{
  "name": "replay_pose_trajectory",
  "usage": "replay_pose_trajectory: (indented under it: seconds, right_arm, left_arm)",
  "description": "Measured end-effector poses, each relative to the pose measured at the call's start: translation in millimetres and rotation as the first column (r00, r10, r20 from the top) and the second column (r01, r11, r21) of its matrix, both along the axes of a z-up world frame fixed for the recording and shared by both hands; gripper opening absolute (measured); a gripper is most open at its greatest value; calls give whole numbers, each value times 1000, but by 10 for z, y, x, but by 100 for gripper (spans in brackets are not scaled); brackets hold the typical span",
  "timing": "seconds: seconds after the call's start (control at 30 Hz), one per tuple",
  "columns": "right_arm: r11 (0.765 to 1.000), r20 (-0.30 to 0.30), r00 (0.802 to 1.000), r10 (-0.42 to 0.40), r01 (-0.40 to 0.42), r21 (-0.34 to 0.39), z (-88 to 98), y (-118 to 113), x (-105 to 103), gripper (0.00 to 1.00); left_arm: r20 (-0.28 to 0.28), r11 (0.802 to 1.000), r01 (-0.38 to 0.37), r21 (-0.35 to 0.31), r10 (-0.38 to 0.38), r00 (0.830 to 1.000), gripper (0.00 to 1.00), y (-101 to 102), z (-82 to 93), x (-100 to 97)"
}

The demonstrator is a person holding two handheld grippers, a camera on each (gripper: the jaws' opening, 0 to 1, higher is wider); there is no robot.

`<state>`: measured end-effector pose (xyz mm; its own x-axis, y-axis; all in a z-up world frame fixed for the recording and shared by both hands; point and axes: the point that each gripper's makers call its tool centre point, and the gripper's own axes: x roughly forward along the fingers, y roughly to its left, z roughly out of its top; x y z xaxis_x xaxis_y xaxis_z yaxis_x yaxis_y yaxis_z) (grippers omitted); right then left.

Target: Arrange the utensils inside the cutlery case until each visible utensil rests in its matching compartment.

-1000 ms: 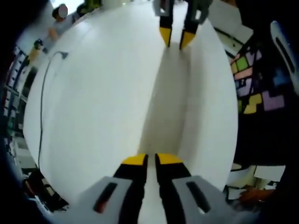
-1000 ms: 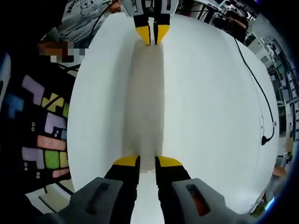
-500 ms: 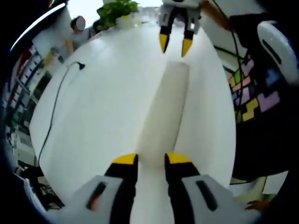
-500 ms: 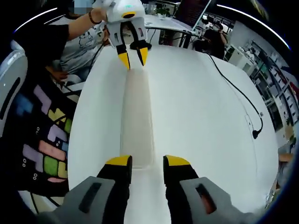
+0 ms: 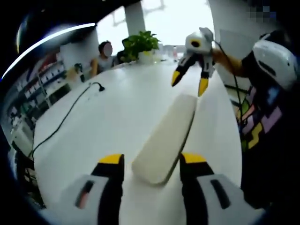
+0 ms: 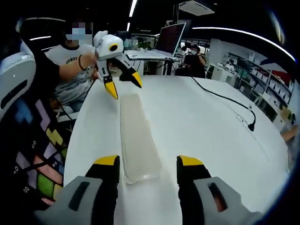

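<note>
Both claws lifted, opened; pale, closed cutlery case [image 5: 165, 138] on table [image 5: 93, 131].

Cutlery case [image 6: 136, 138] — frosted, translucent plastic — lies on a smooth white table [image 6: 206, 131].

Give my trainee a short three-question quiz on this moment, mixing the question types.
1. True or false: the left gripper has its jaws closed on the cutlery case.
2. Multiple choice: the long pale case lies (A) flat on the white table, (B) lifted between both grippers, (C) standing on end.
3. Short answer: in the right gripper view, what runs across the table's right side?

Key
1. False: its jaws are spread, one at each side of the case's near end.
2. A. The right gripper is open too, its jaws either side of the case's end.
3. A black cable.
</note>
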<state>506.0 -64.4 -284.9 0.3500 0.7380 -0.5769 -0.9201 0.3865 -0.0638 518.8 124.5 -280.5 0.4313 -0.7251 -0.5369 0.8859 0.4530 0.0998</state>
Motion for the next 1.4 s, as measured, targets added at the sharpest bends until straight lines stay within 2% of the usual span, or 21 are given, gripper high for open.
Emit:
replay_pose_trajectory:
  seconds: [0.07, 0.2, 0.33, 0.37, 0.43, 0.63, 0.77, 0.93, 1.3, 1.4]
  right_arm:
    - [997, -8, 998, -59, 60, 46, -33, -57, 4, 53]
    - [990, -34, 994, -99, 102, 97, -100, -77, -57, 53]
    - [981, -39, 990, -139, 143, 130, -177, -54, -73, 53]
    - [979, -35, 988, -147, 151, 136, -193, -45, -71, 53]
    - [976, -35, 986, -163, 166, 142, -232, -33, -64, 53]
    - [967, -20, 980, -199, 200, 156, -279, -4, -7, 52]
    - [959, -29, 978, -208, 210, 191, -272, 39, 10, 49]
    - [957, -33, 976, -216, 218, 194, -317, 66, 13, 49]
    - [952, -42, 973, -228, 232, 202, -415, 89, 32, 45]
    - [949, -38, 973, -228, 230, 215, -404, 99, 35, 43]
  left_arm:
    - [0, 999, -27, -33, 27, 1000, 52, 17, -35, -15]
    - [-2, 989, -68, -130, 69, 998, 54, -1, -41, -50]
    - [18, 982, -91, -163, 95, 995, 58, 27, -105, -65]
    - [14, 977, -98, -187, 102, 995, 58, 21, -105, -65]
    - [-30, 966, -137, -218, 134, 991, 57, 22, -146, -61]
    - [-26, 954, -168, -250, 167, 986, 57, 13, -198, -41]
    - [-21, 947, -184, -264, 185, 982, 56, 3, -204, -10]
    - [-26, 937, -204, -283, 205, 978, 56, -9, -221, 12]
    - [-68, 907, -269, -324, 261, 963, 57, -47, -269, 48]
    - [-82, 905, -275, -325, 263, 961, 57, -68, -301, 42]
